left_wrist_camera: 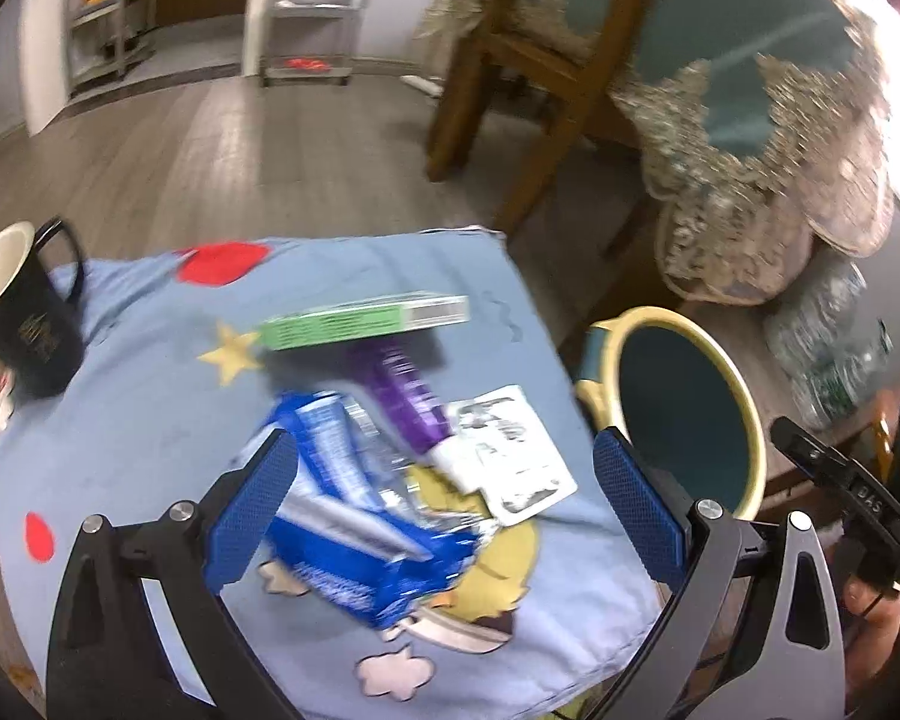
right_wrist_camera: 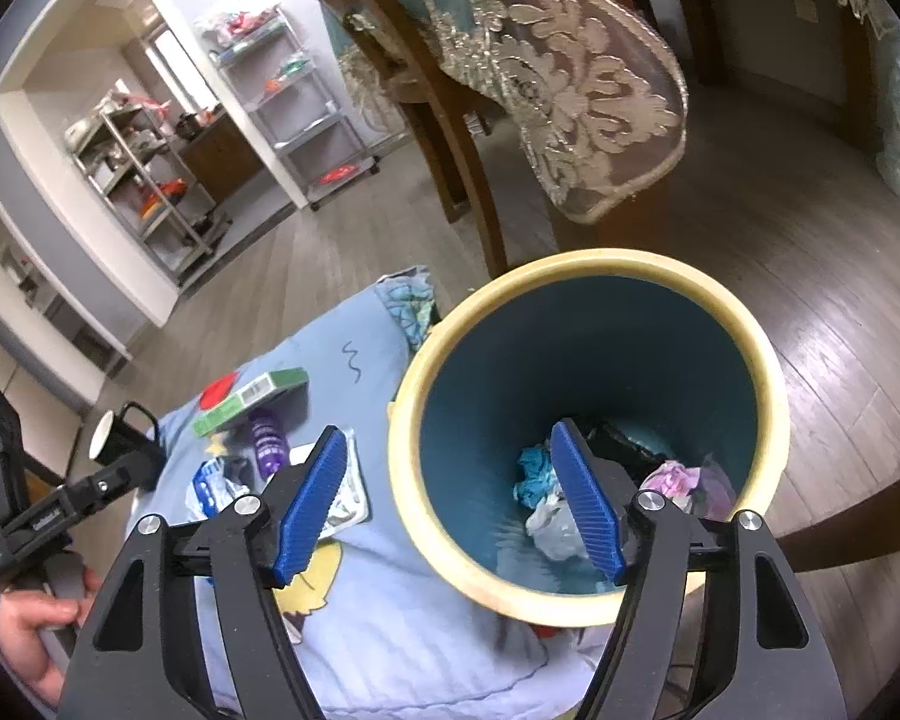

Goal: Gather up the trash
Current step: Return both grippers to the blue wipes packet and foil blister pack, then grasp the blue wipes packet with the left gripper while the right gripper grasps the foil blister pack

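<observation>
Both grippers, left (left_wrist_camera: 444,504) and right (right_wrist_camera: 450,504), gape empty; motion blur smears the blue wrapper (left_wrist_camera: 354,540); the bin (right_wrist_camera: 588,594) hides its base.

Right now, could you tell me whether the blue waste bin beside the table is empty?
Not empty. The right wrist view looks down into the bin, and crumpled scraps in teal, white and pink lie at its bottom, far below the rim.
</observation>
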